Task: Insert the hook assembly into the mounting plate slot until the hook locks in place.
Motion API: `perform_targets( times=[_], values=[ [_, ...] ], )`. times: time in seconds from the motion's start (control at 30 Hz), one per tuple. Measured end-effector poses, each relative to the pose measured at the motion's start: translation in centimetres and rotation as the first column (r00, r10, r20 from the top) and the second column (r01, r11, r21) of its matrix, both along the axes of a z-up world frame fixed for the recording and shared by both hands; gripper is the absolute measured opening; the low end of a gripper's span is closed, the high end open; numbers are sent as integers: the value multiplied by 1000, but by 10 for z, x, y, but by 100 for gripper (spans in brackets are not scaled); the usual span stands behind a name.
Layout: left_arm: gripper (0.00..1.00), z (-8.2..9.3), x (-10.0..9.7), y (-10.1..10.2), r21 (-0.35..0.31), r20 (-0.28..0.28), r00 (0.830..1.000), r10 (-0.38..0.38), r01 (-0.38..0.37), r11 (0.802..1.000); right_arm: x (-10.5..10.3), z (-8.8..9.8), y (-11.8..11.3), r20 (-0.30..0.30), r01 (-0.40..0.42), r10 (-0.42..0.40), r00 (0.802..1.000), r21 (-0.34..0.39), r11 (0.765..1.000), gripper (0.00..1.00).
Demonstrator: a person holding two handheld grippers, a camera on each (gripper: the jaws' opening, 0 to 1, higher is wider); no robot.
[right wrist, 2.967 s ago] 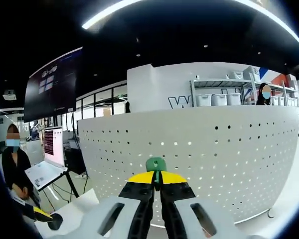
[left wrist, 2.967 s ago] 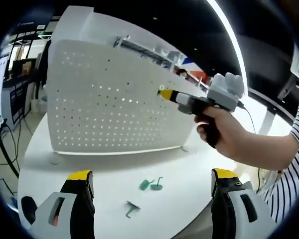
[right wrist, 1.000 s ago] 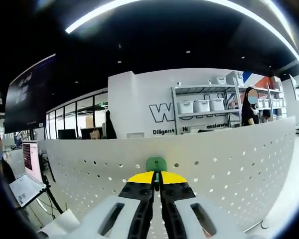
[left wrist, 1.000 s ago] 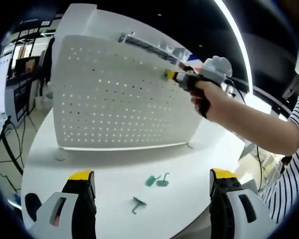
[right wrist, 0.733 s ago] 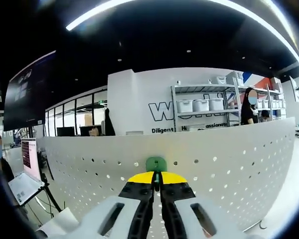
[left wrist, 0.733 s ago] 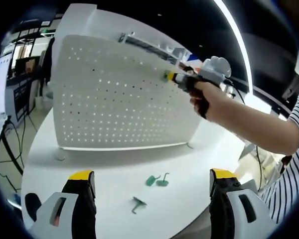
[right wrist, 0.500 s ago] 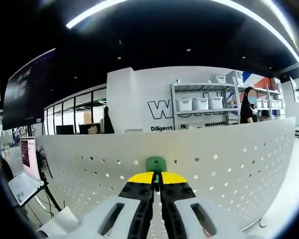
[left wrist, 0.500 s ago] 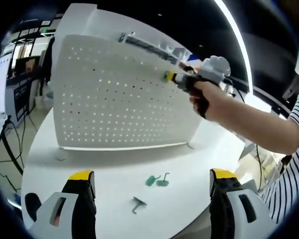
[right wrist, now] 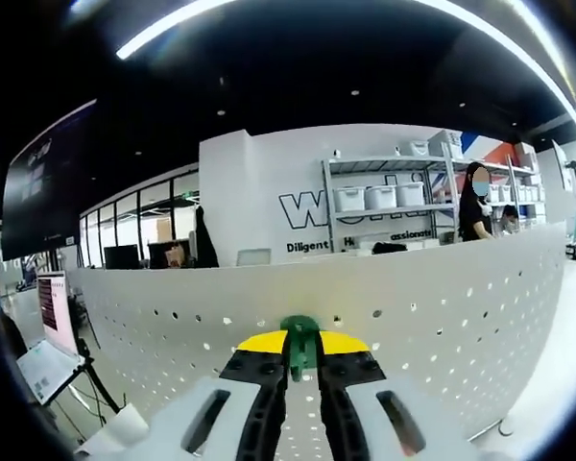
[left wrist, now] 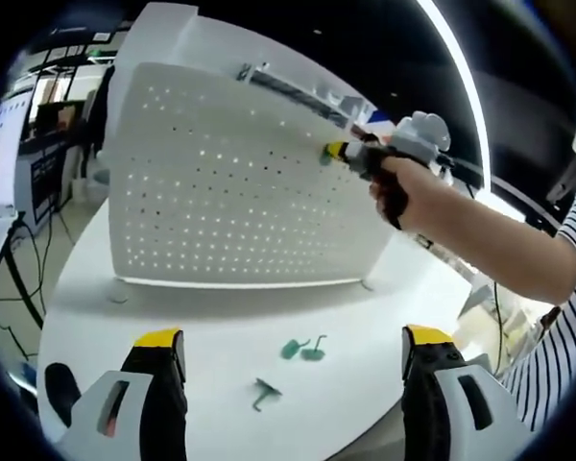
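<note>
An open office with a dark ceiling, strip lights and metal shelving (right wrist: 384,206) holding white bins lies behind a round white desk (left wrist: 202,331). A large curved white perforated mounting plate (left wrist: 230,192) stands upright across the desk's far side. In the left gripper view, a person's hand (left wrist: 408,192) holds the right gripper (left wrist: 334,152) up against the plate's upper right part. In the right gripper view, that gripper (right wrist: 301,348) has its yellow-tipped jaws clenched on a green hook assembly (right wrist: 300,331), whose tip sits at the plate's (right wrist: 442,307) holes. The left gripper (left wrist: 293,357) hangs over the desk's near edge, jaws spread wide and released. Between them on the desk lie two small green hooks (left wrist: 302,350) and, nearer the edge, a darker hook (left wrist: 262,393).
</note>
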State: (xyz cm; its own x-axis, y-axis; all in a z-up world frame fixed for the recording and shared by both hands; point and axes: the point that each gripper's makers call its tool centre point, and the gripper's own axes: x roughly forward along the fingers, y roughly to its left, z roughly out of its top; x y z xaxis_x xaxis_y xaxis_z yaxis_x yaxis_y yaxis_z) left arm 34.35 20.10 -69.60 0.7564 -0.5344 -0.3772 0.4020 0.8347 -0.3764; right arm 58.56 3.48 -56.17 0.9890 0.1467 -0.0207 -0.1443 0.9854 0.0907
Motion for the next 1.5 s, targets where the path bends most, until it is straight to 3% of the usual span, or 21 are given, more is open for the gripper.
perform_targets(
  times=[0.2, 0.37, 0.7, 0.77, 0.97, 1.03, 1.07, 1.13, 1.27, 1.5],
  values=[
    [96, 0, -1, -1, 1, -1, 1000, -3, 3, 1000, -4, 9, 1, 17, -13, 12, 1000, 18, 1000, 11],
    [96, 1, -2, -1, 9, 5, 1000, -6, 6, 1000, -9, 25, 1, 46, -43, 42, 998, 19, 999, 19],
    [96, -7, -8, -6, 15, -15, 1000, -22, 22, 1000, -22, 18, -24, 10, -50, 50, 999, -5, 999, 37],
    [96, -7, -8, -7, 16, -16, 1000, -26, 26, 1000, -27, 12, -33, -5, -34, 34, 999, -16, 999, 40],
    [97, -8, -10, -11, 26, -18, 999, -38, 38, 999, -49, -30, -55, -108, -44, 35, 993, -74, 996, 47],
    [97, -8, -12, -13, 26, -21, 999, -40, 40, 999, -55, -39, -65, -111, -41, 35, 993, -55, 998, 49],
    [97, -9, -13, -13, 26, -22, 999, -40, 40, 999, -62, -36, -67, -72, -39, 39, 997, -3, 999, 50],
    [97, -9, -14, -14, 27, -24, 999, -39, 40, 999, -70, -41, -72, -76, -36, 35, 996, -13, 999, 52],
    [97, -10, -15, -13, 28, -27, 999, -36, 37, 999, -86, -68, -84, -141, -59, 47, 989, -79, 995, 53],
    [97, -10, -16, -15, 32, -31, 999, -37, 38, 999, -120, -107, -105, -223, -75, 60, 973, -60, 995, 64]
  ],
)
